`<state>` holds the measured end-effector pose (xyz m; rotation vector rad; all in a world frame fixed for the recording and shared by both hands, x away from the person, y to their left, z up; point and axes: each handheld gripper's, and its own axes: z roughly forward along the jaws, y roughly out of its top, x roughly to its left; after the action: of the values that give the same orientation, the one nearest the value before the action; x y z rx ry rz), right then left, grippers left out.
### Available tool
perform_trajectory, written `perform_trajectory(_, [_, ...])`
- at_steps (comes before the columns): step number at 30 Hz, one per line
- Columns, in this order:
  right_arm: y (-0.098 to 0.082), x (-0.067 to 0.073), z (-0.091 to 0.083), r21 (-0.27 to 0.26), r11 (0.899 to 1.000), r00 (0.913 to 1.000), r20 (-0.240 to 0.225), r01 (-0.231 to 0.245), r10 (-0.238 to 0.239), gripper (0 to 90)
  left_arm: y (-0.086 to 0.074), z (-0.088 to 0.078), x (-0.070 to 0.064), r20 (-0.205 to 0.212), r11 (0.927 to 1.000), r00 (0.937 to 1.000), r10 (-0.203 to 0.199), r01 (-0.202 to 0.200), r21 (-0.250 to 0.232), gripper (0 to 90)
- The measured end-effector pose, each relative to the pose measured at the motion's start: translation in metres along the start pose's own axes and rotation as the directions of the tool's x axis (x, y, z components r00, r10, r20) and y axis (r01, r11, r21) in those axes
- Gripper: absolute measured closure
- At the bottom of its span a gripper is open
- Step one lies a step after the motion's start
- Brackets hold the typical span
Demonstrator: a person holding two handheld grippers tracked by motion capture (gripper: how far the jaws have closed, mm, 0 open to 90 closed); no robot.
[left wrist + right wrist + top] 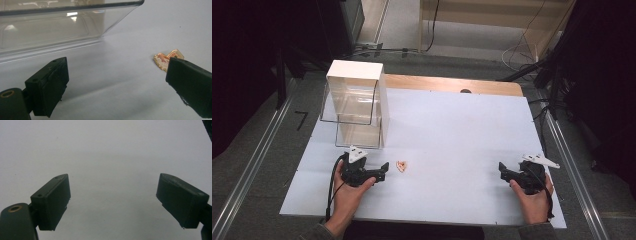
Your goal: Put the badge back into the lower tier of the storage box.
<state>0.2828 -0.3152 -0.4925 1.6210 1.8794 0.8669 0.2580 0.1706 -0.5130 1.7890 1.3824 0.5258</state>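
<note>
Left gripper is resting low on the white surface with its jaws standing wide apart and nothing between them. Just beyond its tips, a small orange-and-pink piece is lying flat on the surface, near the gripper but not touching it. In the left gripper view this piece is sitting right beside the tip of the right-hand jaw, partly hidden behind it, outside the gap between the jaws; what it is made of is too small to tell.

Behind the piece, farther from the person, a clear plastic drawer unit with a white top and side is standing upright on the surface, its lower clear drawer pulled out toward the left gripper and showing just past the jaws.

Well away from the piece, across the bare surface, the right gripper is being held in the person's other hand, pointing inward toward the piece. Its jaws are also spread wide over plain white surface, gripping nothing.
</note>
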Motion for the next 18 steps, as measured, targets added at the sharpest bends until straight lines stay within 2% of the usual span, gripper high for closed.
perform_trajectory(18, [-0.001,0.000,0.001,0.010,1.000,1.0000,-0.008,-0.001,0.001,10.8,0.002,0.008,-0.013,0.028,0.9997,0.9994,0.020,-0.020,0.011,6.5])
